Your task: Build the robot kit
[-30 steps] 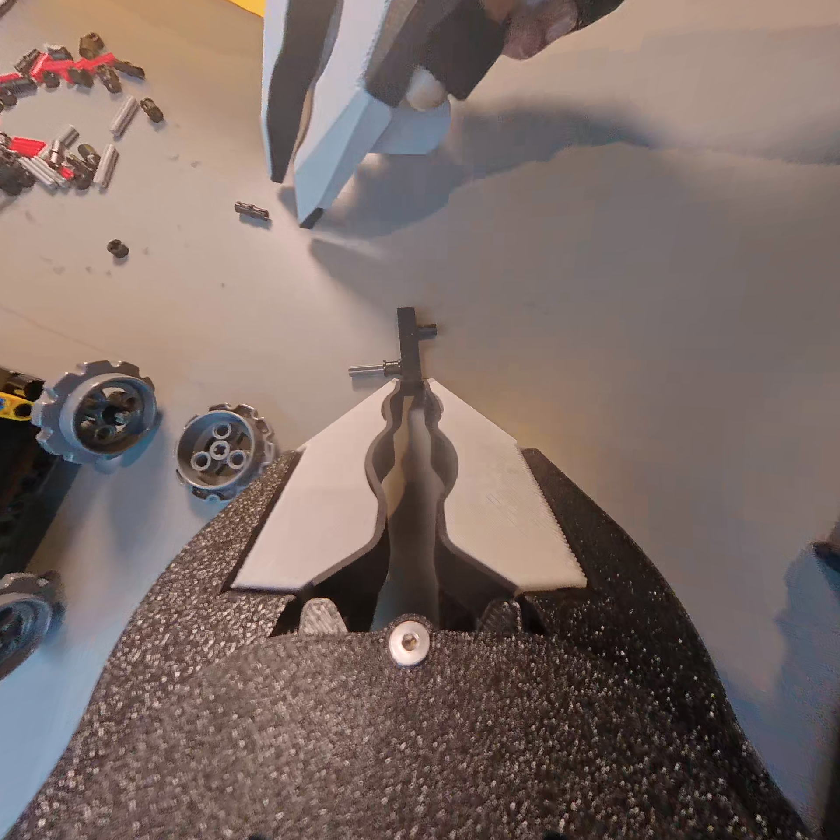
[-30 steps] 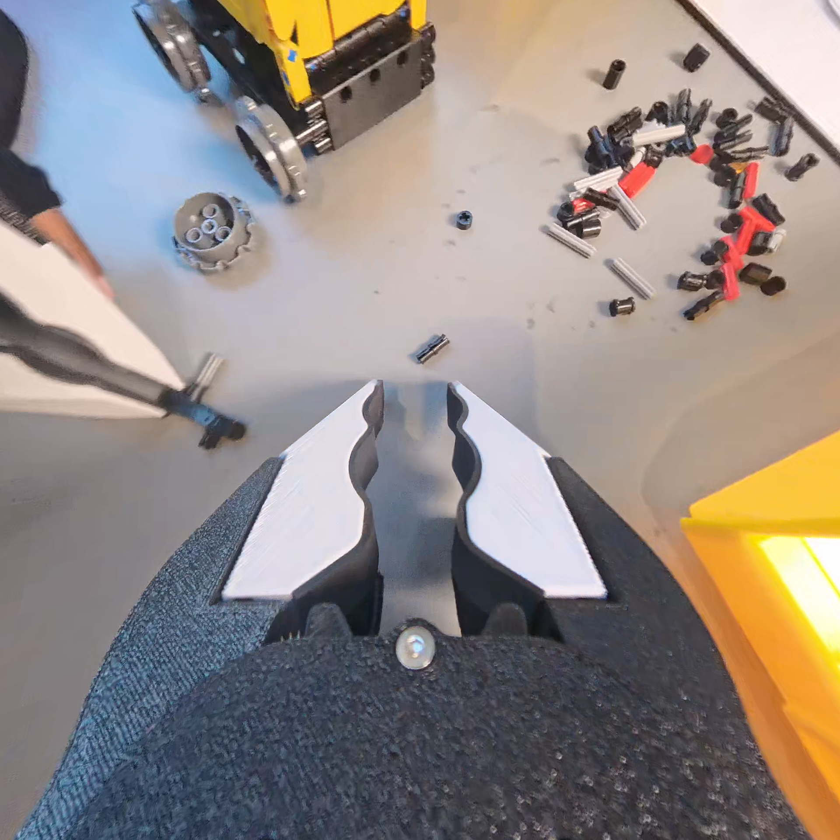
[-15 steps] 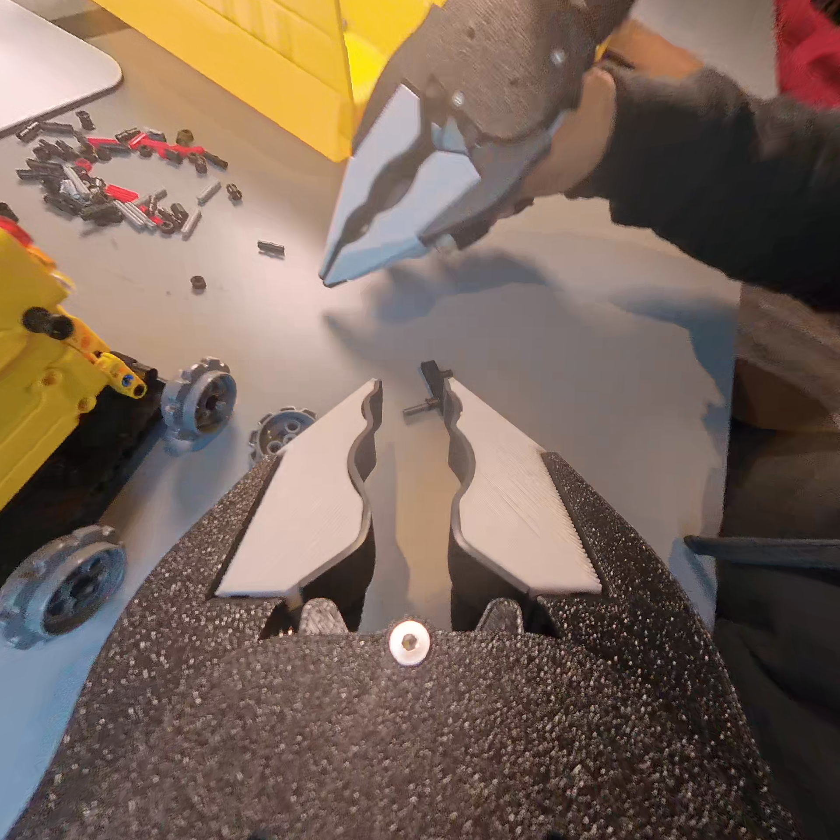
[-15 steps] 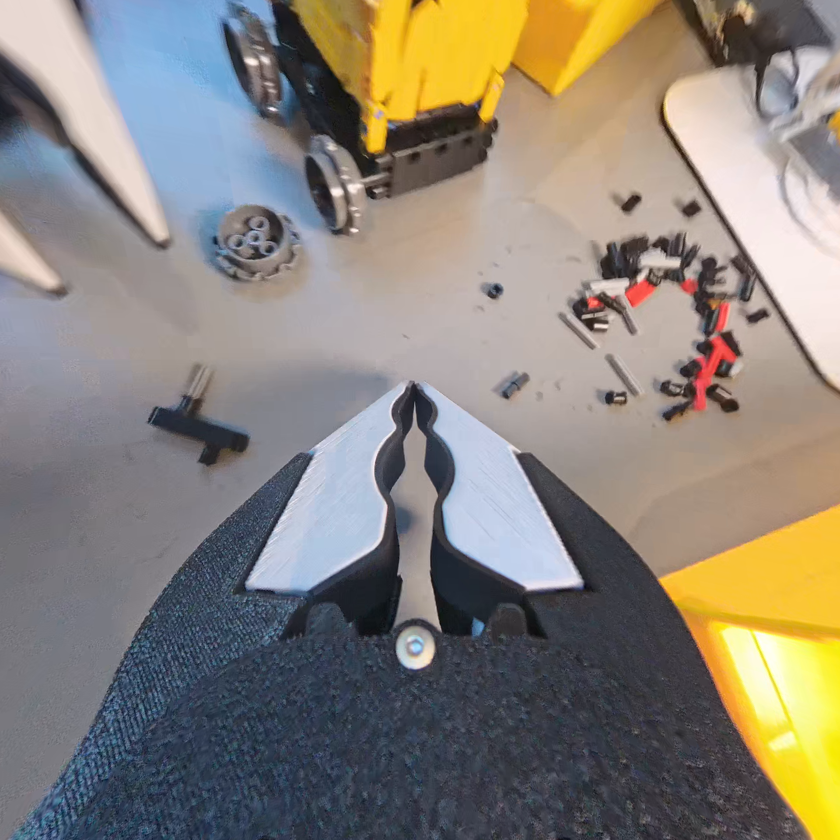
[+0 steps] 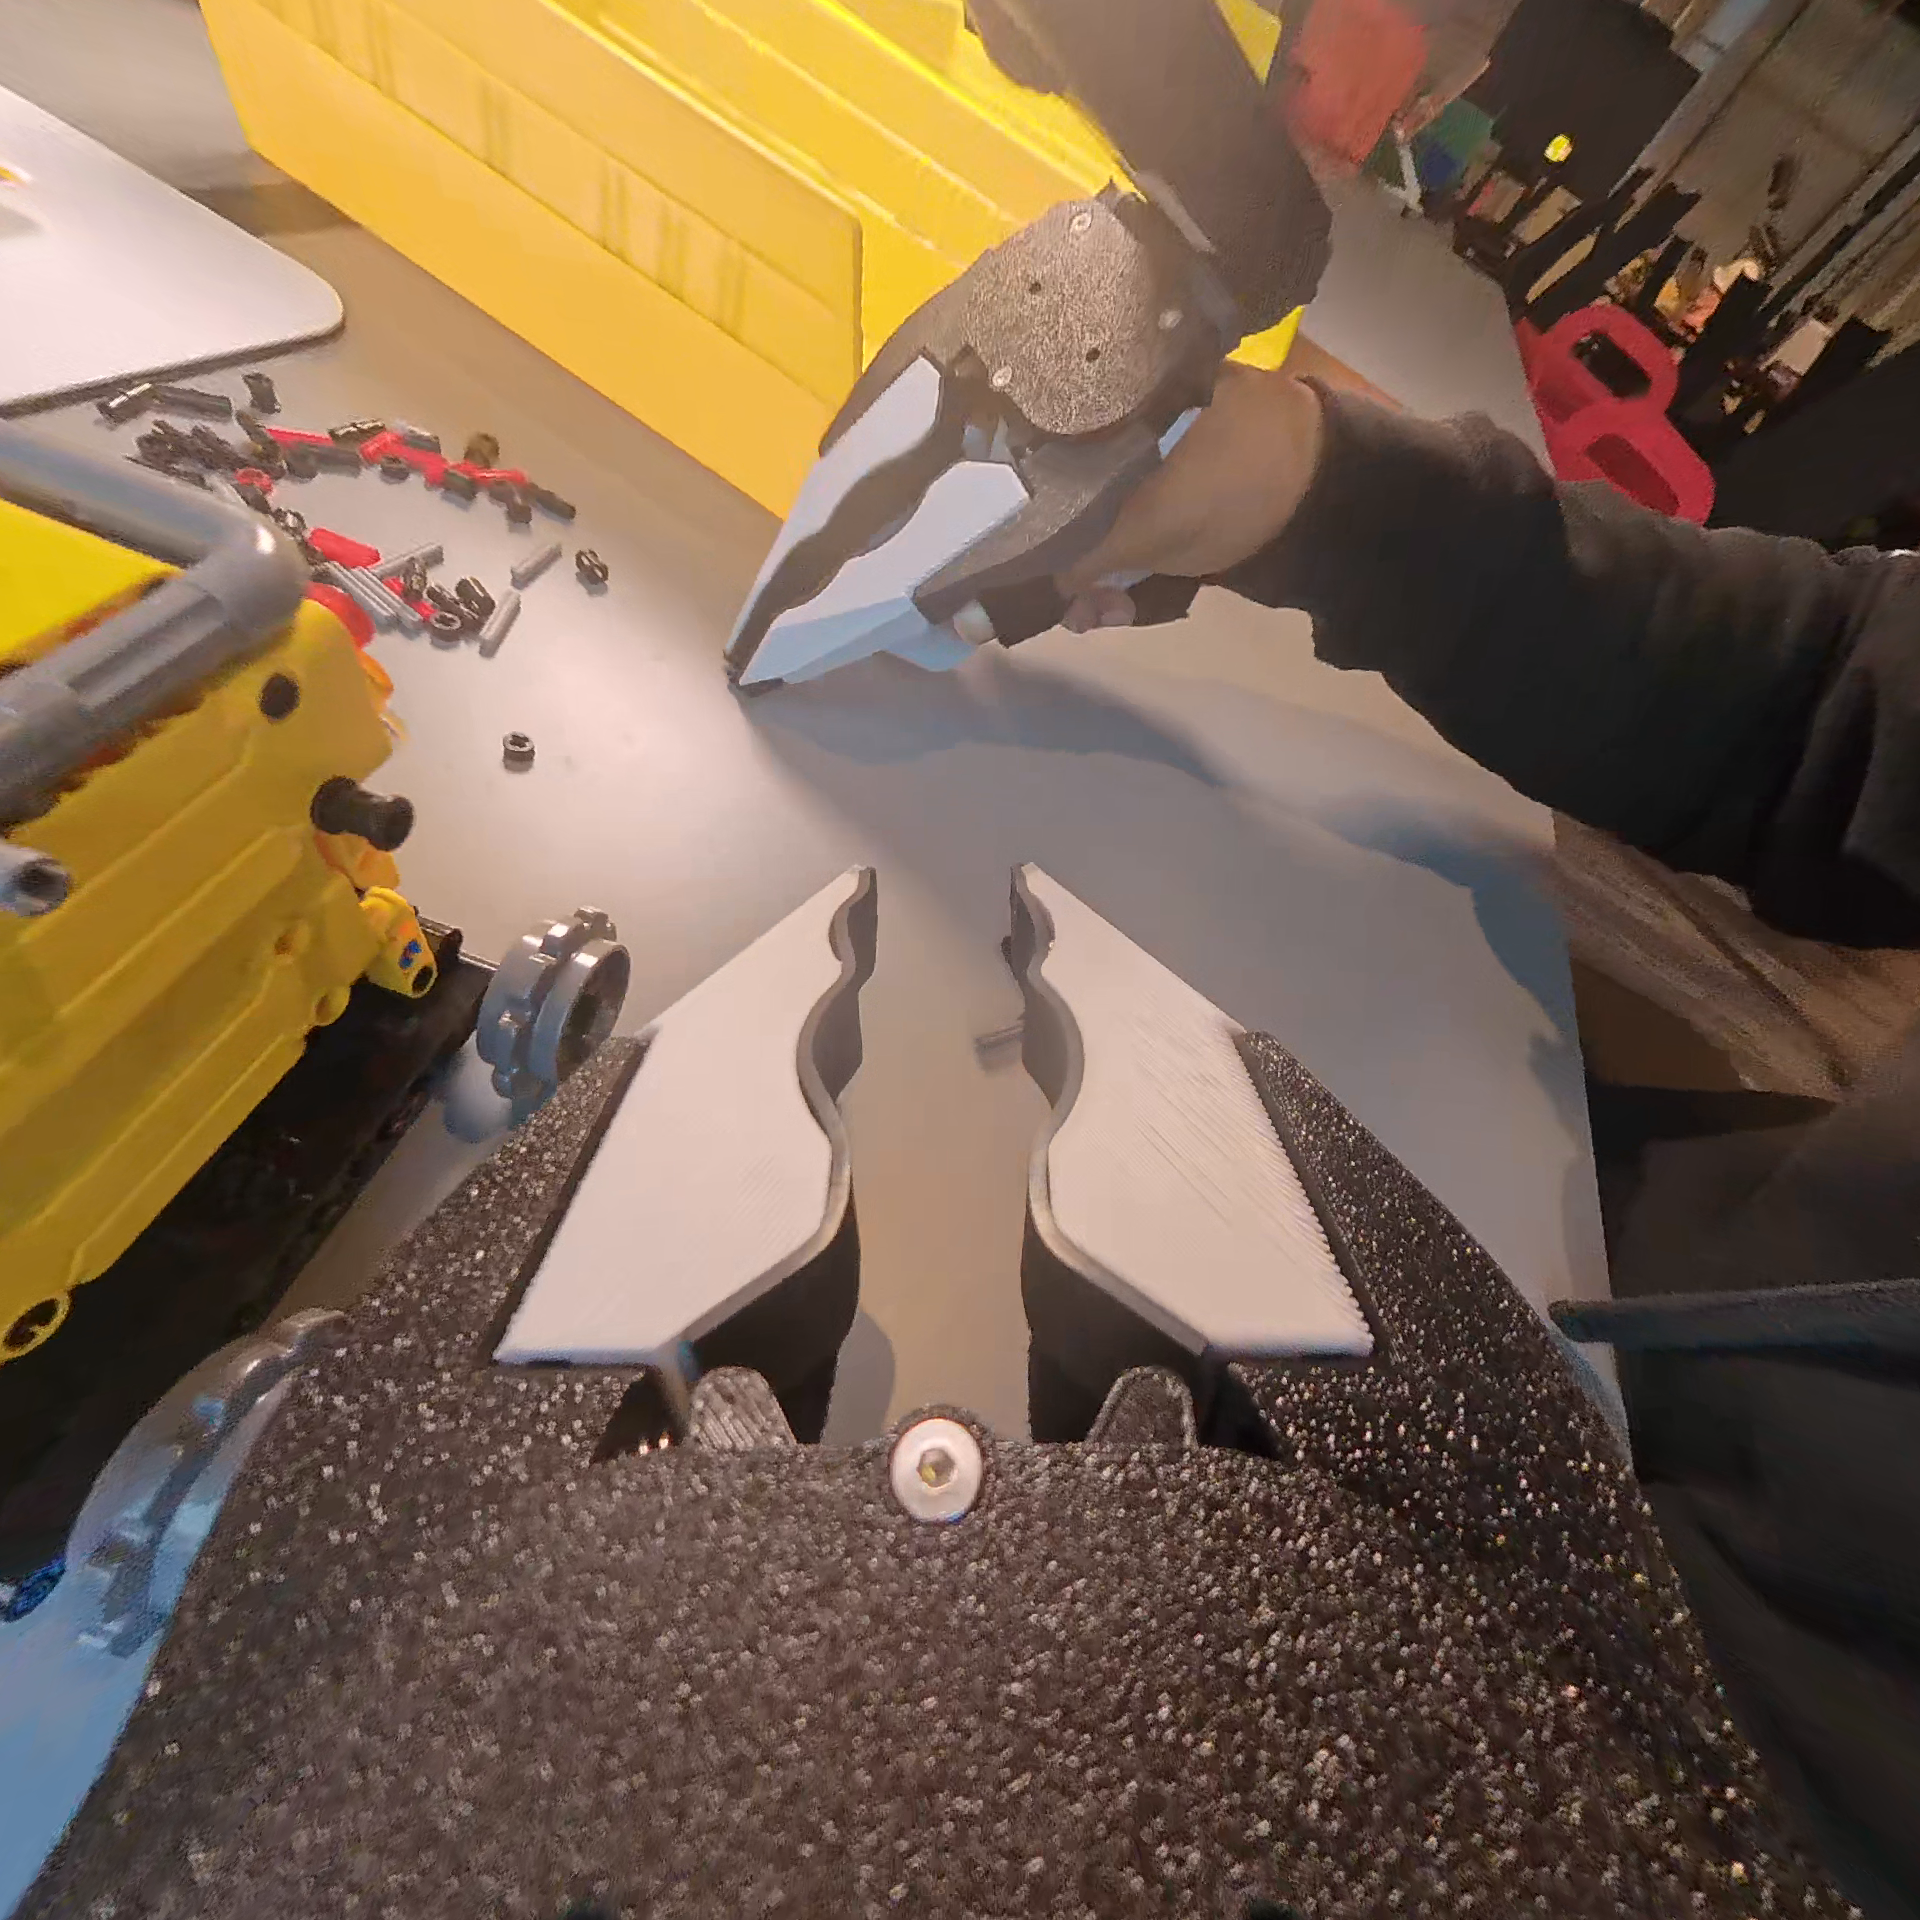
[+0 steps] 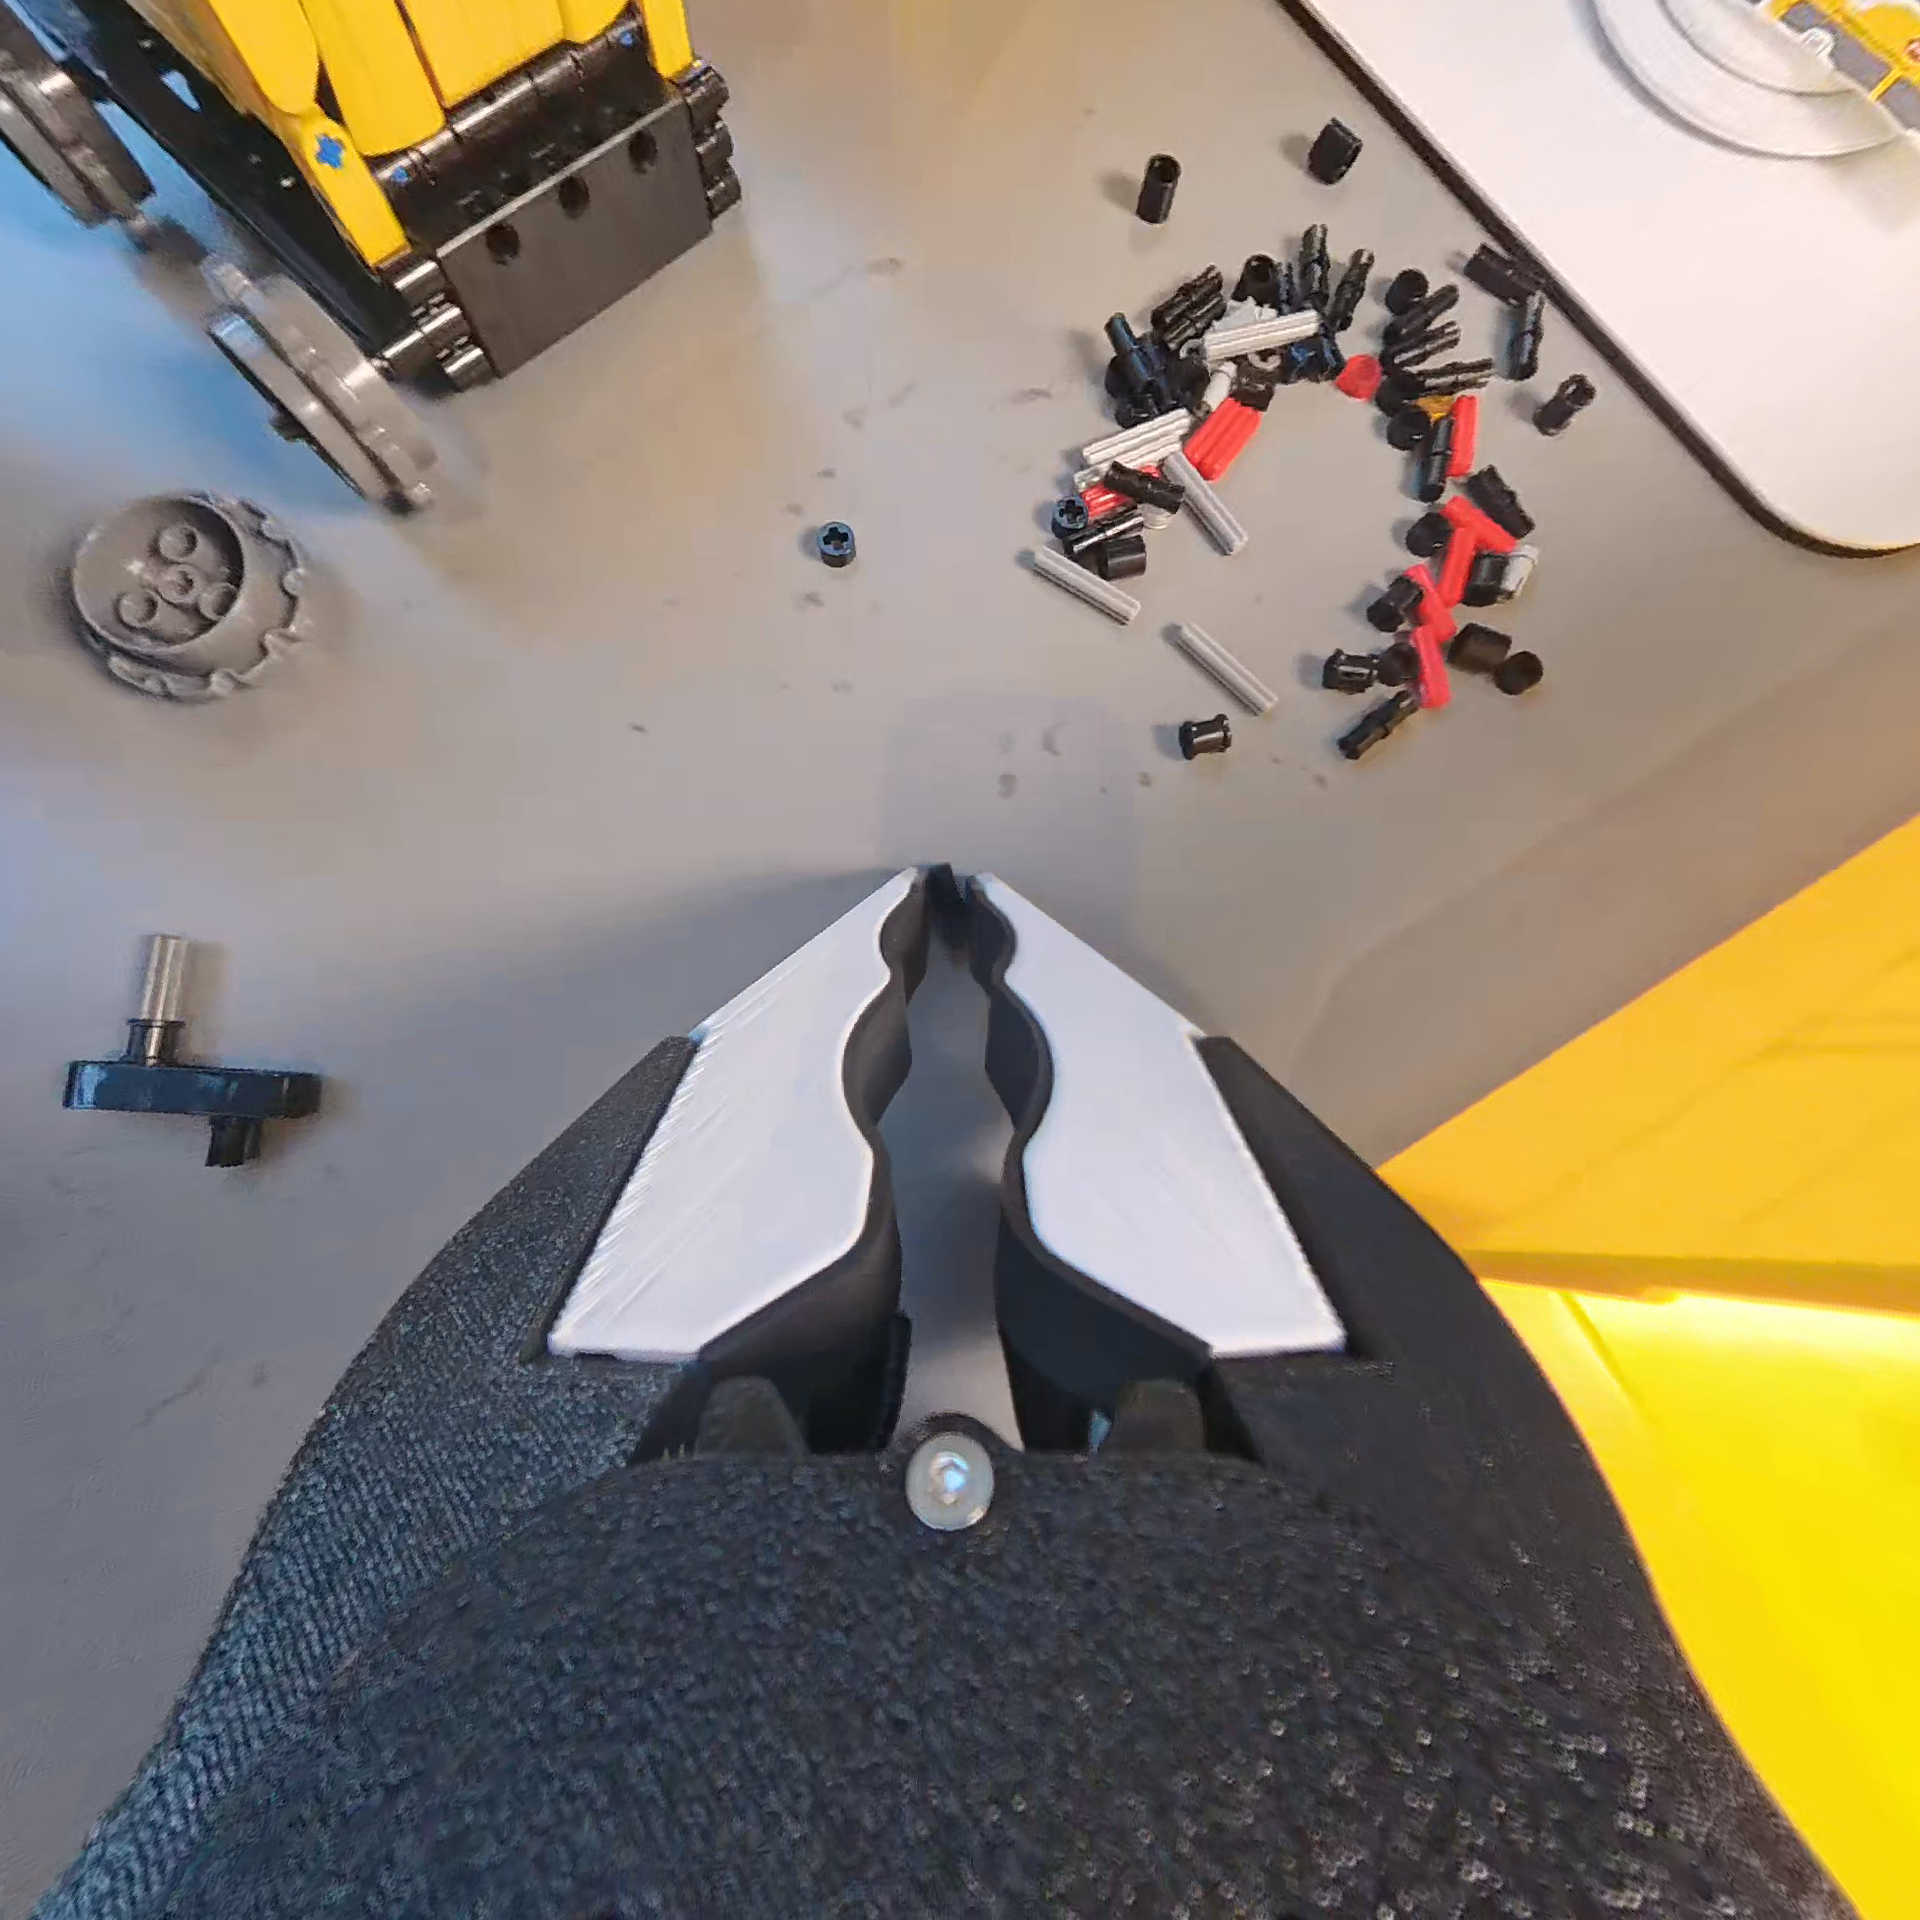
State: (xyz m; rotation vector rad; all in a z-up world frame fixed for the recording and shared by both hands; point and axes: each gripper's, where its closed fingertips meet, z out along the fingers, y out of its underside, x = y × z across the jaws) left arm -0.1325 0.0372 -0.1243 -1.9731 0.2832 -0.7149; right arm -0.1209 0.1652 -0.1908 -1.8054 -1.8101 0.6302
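The right gripper pinches a tiny black peg near the yellow toy truck; it could slip. The left gripper is open.

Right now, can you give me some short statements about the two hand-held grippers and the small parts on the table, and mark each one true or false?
1. The left hand-held gripper is open and holds nothing. True.
2. The right hand-held gripper is wide open. False: its tips are almost together, with a small black pin between them.
3. The black bar with a metal peg lies on the table, apart from the right hand-held gripper. True.
4. The loose grey wheel is mounted on the yellow vehicle. False: it lies flat on the table beside it.
5. The pile of small parts holds only black pieces. False: there are red and grey ones too.
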